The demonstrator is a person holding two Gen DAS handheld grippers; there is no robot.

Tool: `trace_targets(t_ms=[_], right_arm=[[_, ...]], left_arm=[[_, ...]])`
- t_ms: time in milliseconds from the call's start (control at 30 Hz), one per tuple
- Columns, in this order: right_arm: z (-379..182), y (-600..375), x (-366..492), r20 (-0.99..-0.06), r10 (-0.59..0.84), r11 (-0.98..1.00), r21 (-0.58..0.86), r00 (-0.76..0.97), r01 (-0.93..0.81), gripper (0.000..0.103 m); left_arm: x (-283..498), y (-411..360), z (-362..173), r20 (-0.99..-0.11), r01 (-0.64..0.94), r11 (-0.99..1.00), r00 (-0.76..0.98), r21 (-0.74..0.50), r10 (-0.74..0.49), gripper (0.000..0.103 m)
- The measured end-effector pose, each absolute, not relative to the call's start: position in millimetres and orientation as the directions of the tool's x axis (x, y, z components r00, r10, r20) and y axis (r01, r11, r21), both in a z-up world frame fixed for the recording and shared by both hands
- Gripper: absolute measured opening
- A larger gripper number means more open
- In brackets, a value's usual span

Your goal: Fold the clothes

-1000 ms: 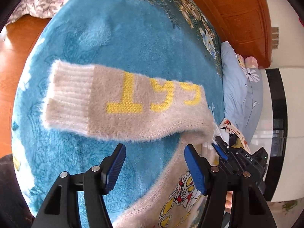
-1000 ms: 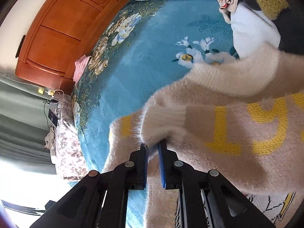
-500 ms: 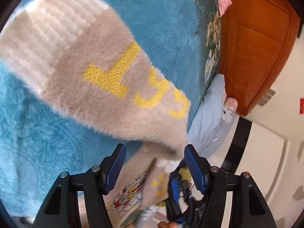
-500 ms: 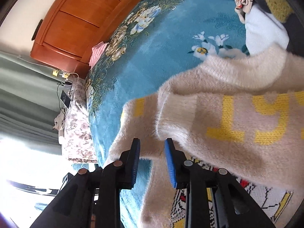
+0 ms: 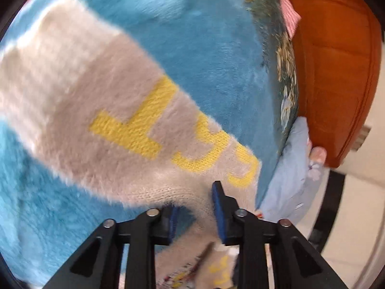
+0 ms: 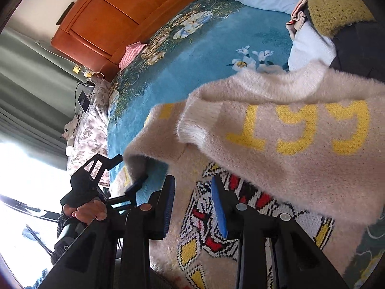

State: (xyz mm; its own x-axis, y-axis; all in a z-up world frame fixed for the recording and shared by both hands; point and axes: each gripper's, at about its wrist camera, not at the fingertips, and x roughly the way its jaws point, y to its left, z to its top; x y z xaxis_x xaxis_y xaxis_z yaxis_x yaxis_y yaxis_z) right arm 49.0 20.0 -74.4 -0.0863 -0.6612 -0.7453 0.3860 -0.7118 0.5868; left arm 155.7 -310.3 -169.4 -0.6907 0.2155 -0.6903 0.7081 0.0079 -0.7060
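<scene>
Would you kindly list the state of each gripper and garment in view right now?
Left hand-held gripper: closing around the sweater's edge, fabric between its fingers.
Right hand-held gripper: open, holding nothing.
Sweater: flat on the blanket, one sleeve folded across its front.
Pile of clothes: unfolded.

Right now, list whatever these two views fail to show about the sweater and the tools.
- Left wrist view: motion blur; whether the left tool has pinched the fuzzy beige sweater with yellow numerals is unclear.
- Right wrist view: the folded sleeve hides the sweater's patterned front.
- Right wrist view: the right tool is open; the frame edge cuts off the hem.
</scene>
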Motion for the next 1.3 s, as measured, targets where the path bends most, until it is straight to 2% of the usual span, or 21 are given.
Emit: trace_targets(t_ms=[100, 167, 333, 400, 500, 633, 800, 900, 933, 967, 1067, 1167, 1300], right_arm=[[-75, 29, 50, -0.733, -0.674, -0.705, 0.602, -0.090, 0.375, 0.032], [-74, 35, 52, -0.730, -0.676, -0.704, 0.602, -0.095, 0.377, 0.032], [-74, 56, 57, -0.733, -0.670, -0.713, 0.593, -0.115, 0.374, 0.032], [-74, 71, 58, -0.725, -0.676, -0.717, 0.606, -0.132, 0.344, 0.032], [-76, 97, 59, -0.719, -0.672, -0.734, 0.616, -0.178, 0.287, 0.032], [-85, 136, 66, -0.729, -0.644, -0.765, 0.614, -0.231, 0.194, 0.032], [-98, 176, 77, -0.756, -0.604, -0.794, 0.600, -0.251, 0.103, 0.032], [-102, 190, 83, -0.768, -0.587, -0.804, 0.590, -0.257, 0.075, 0.032], [-103, 194, 85, -0.770, -0.584, -0.806, 0.589, -0.259, 0.065, 0.032], [-104, 197, 85, -0.771, -0.581, -0.806, 0.589, -0.260, 0.053, 0.032], [-107, 202, 86, -0.771, -0.578, -0.804, 0.593, -0.268, 0.031, 0.032], [-106, 204, 86, -0.766, -0.579, -0.802, 0.597, -0.281, 0.024, 0.032], [-94, 201, 81, -0.765, -0.566, -0.813, 0.580, -0.308, 0.052, 0.032]], left_arm=[[133, -306, -130, -0.790, 0.735, -0.308, -0.604, -0.604, 0.107, 0.015], [119, -293, -100, -0.821, 0.701, -0.519, -0.571, -0.489, 0.001, 0.013], [79, -222, -28, -0.764, 0.453, -0.860, -0.633, -0.233, -0.126, 0.013], [69, -177, -8, -0.731, 0.290, -0.951, -0.671, -0.107, -0.123, 0.013], [49, -110, -2, -0.734, 0.058, -0.998, -0.676, 0.036, -0.066, 0.013], [44, -45, -37, -0.812, -0.134, -0.981, -0.582, 0.137, -0.034, 0.013], [38, -18, -85, -0.900, -0.162, -0.980, -0.434, 0.113, -0.032, 0.013], [35, -10, -92, -0.910, -0.172, -0.977, -0.413, 0.123, -0.042, 0.017], [36, -8, -92, -0.912, -0.172, -0.980, -0.409, 0.098, -0.020, 0.022], [37, -7, -93, -0.914, -0.171, -0.983, -0.405, 0.072, 0.004, 0.033], [40, -10, -91, -0.919, -0.156, -0.987, -0.382, -0.034, 0.092, 0.051], [51, -18, -78, -0.896, -0.119, -0.980, -0.400, -0.157, 0.192, 0.058], [76, -54, -57, -0.803, -0.019, -0.913, -0.470, -0.407, 0.367, 0.064]])
